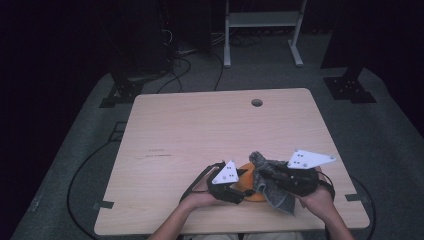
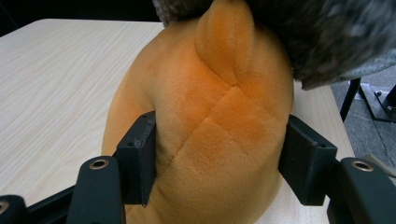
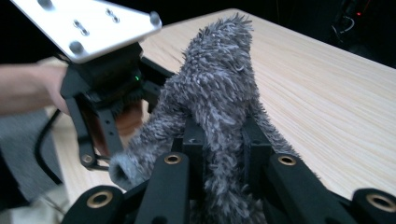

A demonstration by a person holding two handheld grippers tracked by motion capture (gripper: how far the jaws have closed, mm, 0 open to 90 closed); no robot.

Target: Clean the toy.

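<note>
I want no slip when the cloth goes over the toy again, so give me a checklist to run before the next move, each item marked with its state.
1. Left claw clamped on the orange plush toy: ok, both pads press its sides.
2. Right claw shut on the grey fuzzy cloth: ok, a fold is pinched between the pads.
3. Cloth touching the toy: ok, it lies over the toy's top in the left gripper view.
4. Toy resting on the table: cannot tell, its underside is hidden.
5. Toy clear of the table's near edge: ok in the high view.
6. Cables free of the claws: cannot tell.
</note>
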